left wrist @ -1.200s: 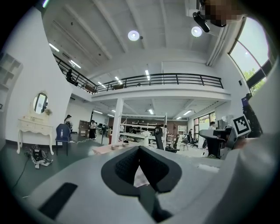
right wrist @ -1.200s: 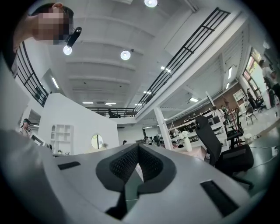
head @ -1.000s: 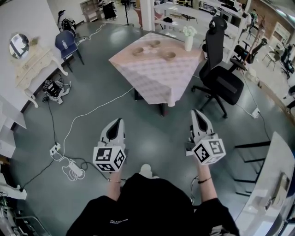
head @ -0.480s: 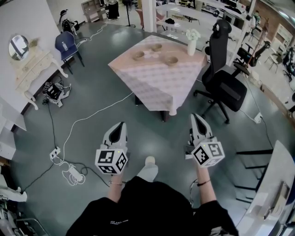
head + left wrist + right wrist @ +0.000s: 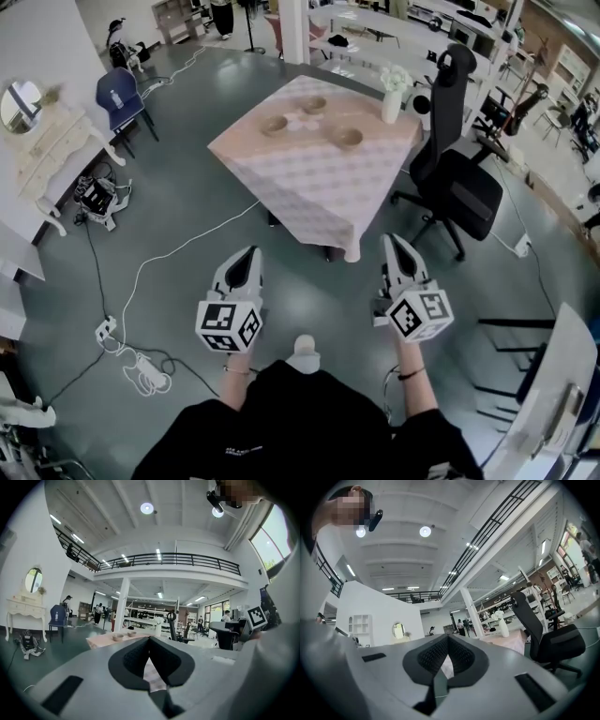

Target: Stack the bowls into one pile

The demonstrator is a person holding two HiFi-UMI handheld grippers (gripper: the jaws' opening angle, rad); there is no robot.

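Three tan bowls stand apart on a table [image 5: 309, 183] with a pink checked cloth: a left bowl [image 5: 274, 125], a far bowl [image 5: 314, 104] and a right bowl [image 5: 348, 139]. My left gripper [image 5: 247, 253] and right gripper [image 5: 390, 240] hang over the floor, well short of the table's near corner, both shut and empty. The left gripper view has its jaws [image 5: 149, 641] closed to a point, with two bowls [image 5: 117, 637] far ahead. In the right gripper view the jaws [image 5: 448, 637] are also closed, and no bowl shows.
A black office chair [image 5: 459, 178] stands at the table's right side. A white vase with flowers [image 5: 392, 94] sits on the table's far right corner. Cables and a power strip [image 5: 105, 328] lie on the floor at left. A white counter [image 5: 553, 394] is at right.
The table and bowls have come nearer and lower in the head view as the person walks toward them. Both grippers stay shut, held out in front as before.
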